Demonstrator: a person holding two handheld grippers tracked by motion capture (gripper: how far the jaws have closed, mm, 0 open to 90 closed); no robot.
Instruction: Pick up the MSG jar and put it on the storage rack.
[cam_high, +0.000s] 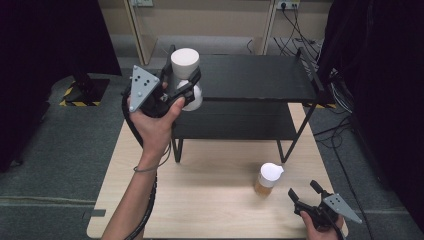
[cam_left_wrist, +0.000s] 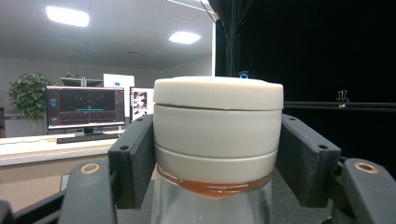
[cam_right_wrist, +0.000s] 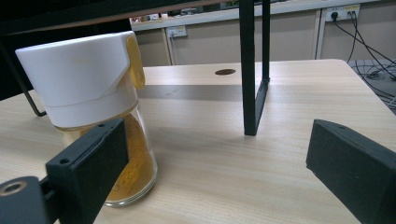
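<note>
Two tongs: left (cam_high: 186, 85) clamps white-capped jar (cam_high: 185, 62), right (cam_high: 305, 192) gapes.

Shelf (cam_high: 250, 80) behind spice jar (cam_high: 268, 180)

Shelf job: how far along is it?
Nothing sits on the black shelf yet. In hand: the left gripper is shut on a white-capped jar, held up at the shelf's left end. Left: the yellow-powder jar stands on the table, beside the open right gripper.
</note>
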